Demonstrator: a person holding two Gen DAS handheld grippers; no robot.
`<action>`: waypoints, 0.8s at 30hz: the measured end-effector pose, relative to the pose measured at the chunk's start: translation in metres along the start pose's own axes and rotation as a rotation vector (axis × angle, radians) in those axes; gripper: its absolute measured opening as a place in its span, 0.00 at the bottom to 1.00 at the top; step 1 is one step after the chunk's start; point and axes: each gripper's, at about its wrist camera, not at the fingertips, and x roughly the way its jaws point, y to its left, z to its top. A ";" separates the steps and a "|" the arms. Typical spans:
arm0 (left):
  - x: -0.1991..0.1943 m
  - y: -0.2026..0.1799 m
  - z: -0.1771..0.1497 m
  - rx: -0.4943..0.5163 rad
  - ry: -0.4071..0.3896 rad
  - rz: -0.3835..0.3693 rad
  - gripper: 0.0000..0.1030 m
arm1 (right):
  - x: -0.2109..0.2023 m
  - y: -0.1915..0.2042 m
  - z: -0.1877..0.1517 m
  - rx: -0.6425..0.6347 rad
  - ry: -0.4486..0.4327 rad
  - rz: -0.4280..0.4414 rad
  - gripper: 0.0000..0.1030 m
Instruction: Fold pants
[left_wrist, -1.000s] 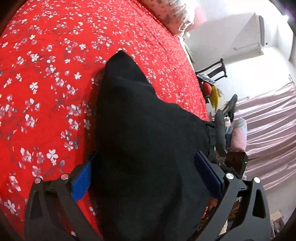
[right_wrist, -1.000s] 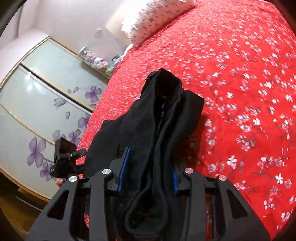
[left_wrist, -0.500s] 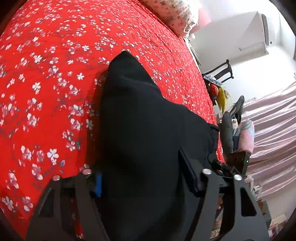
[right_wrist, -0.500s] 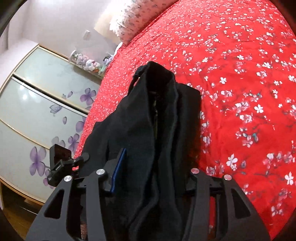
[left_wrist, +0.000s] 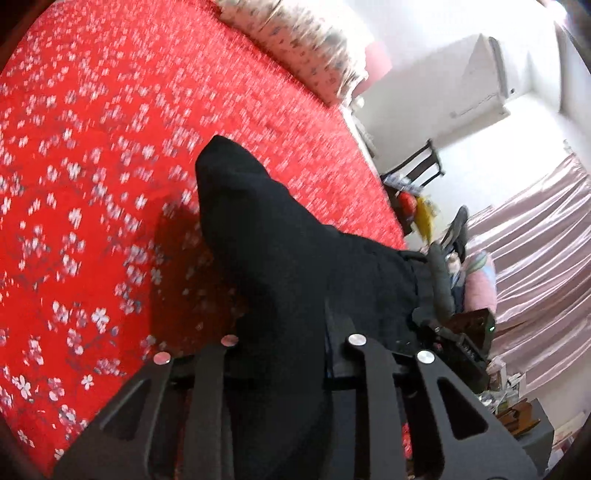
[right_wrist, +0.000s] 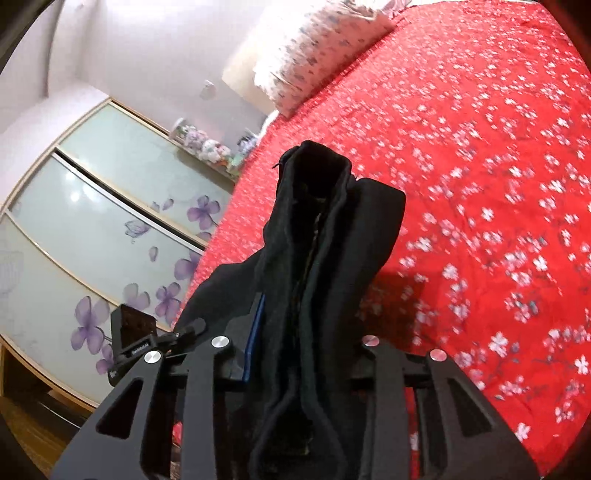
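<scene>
Here the black pants (left_wrist: 295, 266) hang lifted above the red flowered bed (left_wrist: 92, 166). The left hand-held gripper (left_wrist: 280, 332) is closed on one bunched end, and the right hand-held gripper (right_wrist: 306, 343) is closed on the folded waistband (right_wrist: 317, 236).

bright daylight, motion blur, fisheye warping

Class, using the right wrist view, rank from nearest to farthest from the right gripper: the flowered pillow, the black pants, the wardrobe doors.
1. black pants, clamped in the right gripper.
2. wardrobe doors, off to the left.
3. flowered pillow, at the bed's far end.
</scene>
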 end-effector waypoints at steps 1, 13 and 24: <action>-0.003 -0.004 0.002 0.013 -0.026 -0.007 0.20 | 0.001 0.001 0.002 0.006 -0.011 0.015 0.31; 0.005 0.002 0.033 0.031 -0.136 0.043 0.20 | 0.039 -0.007 0.027 0.050 -0.110 0.059 0.30; -0.010 0.042 0.035 -0.092 -0.196 0.217 0.60 | 0.052 -0.024 0.021 0.113 -0.046 -0.197 0.47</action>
